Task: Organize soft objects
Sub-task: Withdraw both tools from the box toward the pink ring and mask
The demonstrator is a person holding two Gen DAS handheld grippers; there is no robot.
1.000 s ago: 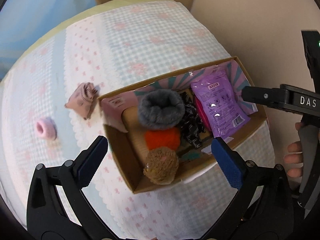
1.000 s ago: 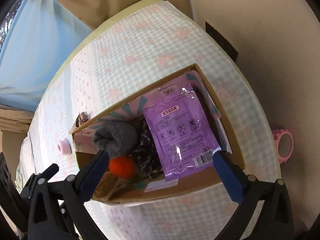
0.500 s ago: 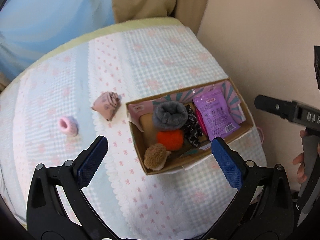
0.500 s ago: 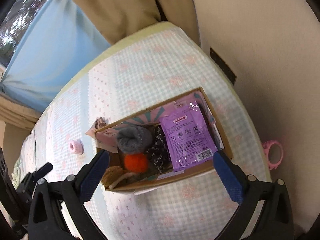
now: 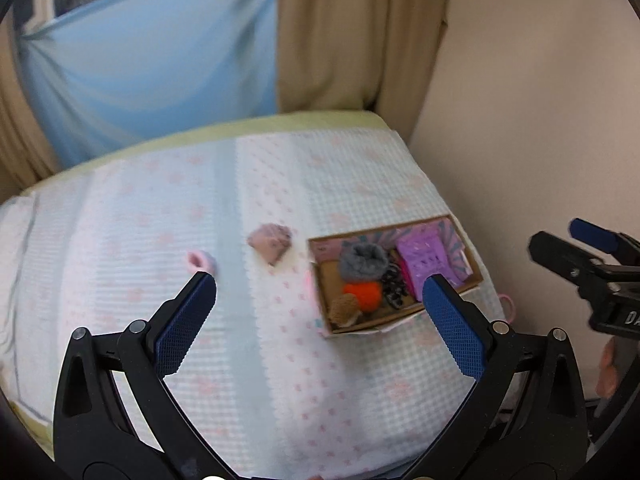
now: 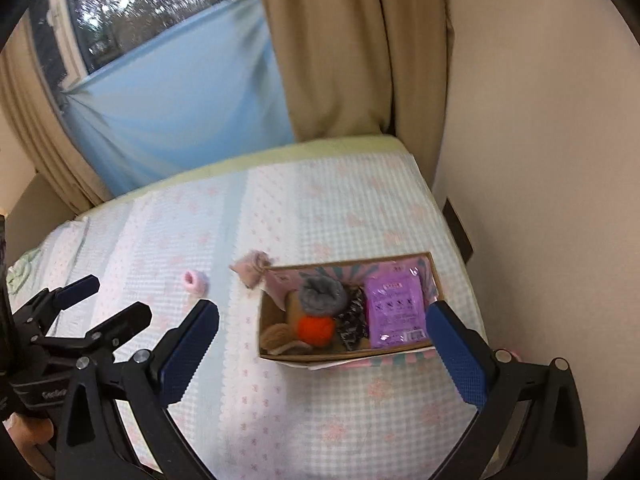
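Hovering wide open and empty above the bed (image 5: 280,360): left tongs (image 5: 320,320), right tongs (image 6: 322,344). Sitting near the right edge beside the wall: cardboard box (image 6: 344,356), holding grey, orange, tan soft items. Lying left on open bedding: pink pouch (image 5: 270,242), pink roll (image 5: 201,261).

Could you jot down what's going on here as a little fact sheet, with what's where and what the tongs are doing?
Setting: bed with a checked cover
Box: cardboard box near the wall side
In the box: grey fluffy ring, orange pompom, brown pompom, purple packet
Left outside: small pink ring, pink cloth pouch beside the box
Left tongs: open, empty
Right tongs: open, empty
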